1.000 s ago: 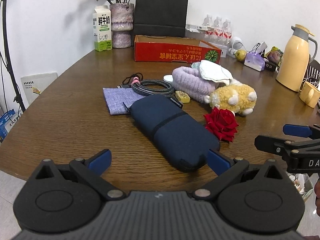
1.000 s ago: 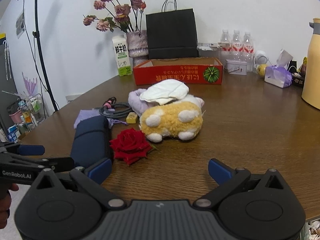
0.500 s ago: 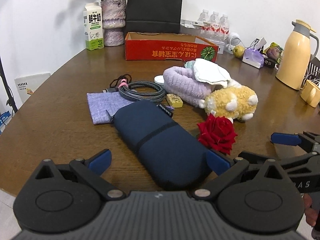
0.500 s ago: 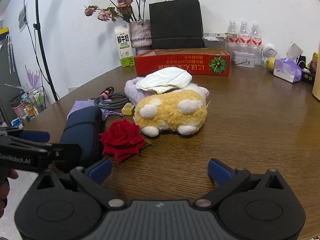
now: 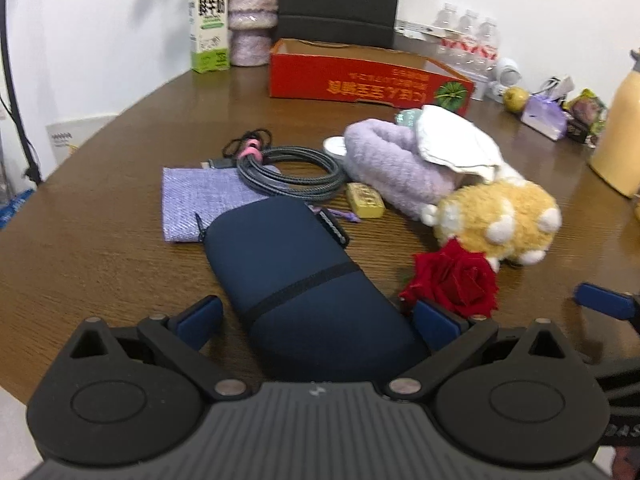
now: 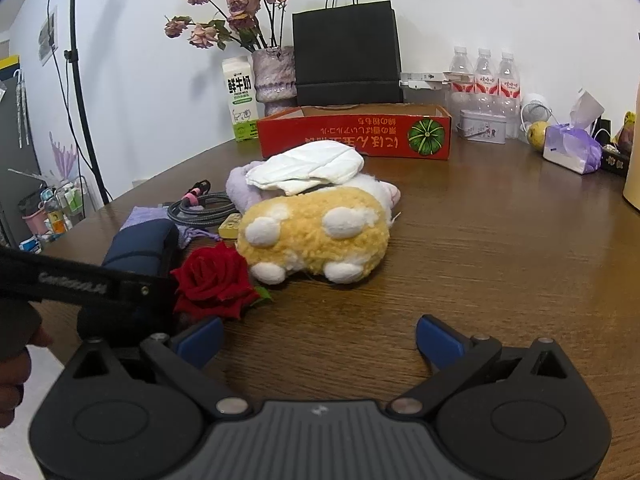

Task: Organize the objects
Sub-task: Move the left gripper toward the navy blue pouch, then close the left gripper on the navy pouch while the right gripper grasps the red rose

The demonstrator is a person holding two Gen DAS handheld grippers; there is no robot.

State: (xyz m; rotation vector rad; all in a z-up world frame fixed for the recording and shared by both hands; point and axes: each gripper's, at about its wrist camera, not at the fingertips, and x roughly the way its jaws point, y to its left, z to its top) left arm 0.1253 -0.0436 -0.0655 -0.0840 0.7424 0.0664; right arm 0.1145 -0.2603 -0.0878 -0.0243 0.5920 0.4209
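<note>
A navy zip pouch (image 5: 296, 280) lies on the brown table, its near end between the open jaws of my left gripper (image 5: 318, 316). A red rose (image 5: 454, 280) lies right of it, by a yellow plush toy (image 5: 500, 220). A purple fluffy slipper (image 5: 392, 164) with a white cloth (image 5: 452, 140) on top, a coiled cable (image 5: 288, 172), a yellow bar (image 5: 365, 200) and a purple cloth (image 5: 200, 200) lie behind. My right gripper (image 6: 318, 338) is open and empty, just short of the rose (image 6: 214, 276) and plush (image 6: 316, 232). The pouch (image 6: 138, 248) shows at its left.
A red cardboard box (image 6: 354, 132) stands behind the pile, with a black paper bag (image 6: 346, 52), a vase of flowers (image 6: 272, 76) and a milk carton (image 6: 240, 100) at the back. Water bottles (image 6: 484, 76), a tin, a tissue pack (image 6: 572, 148) and a yellow jug (image 5: 618, 128) stand at the right.
Both grippers have moved forward over the table. The left gripper's open jaws now straddle the near end of the pouch. The right gripper has come closer to the rose and plush.
</note>
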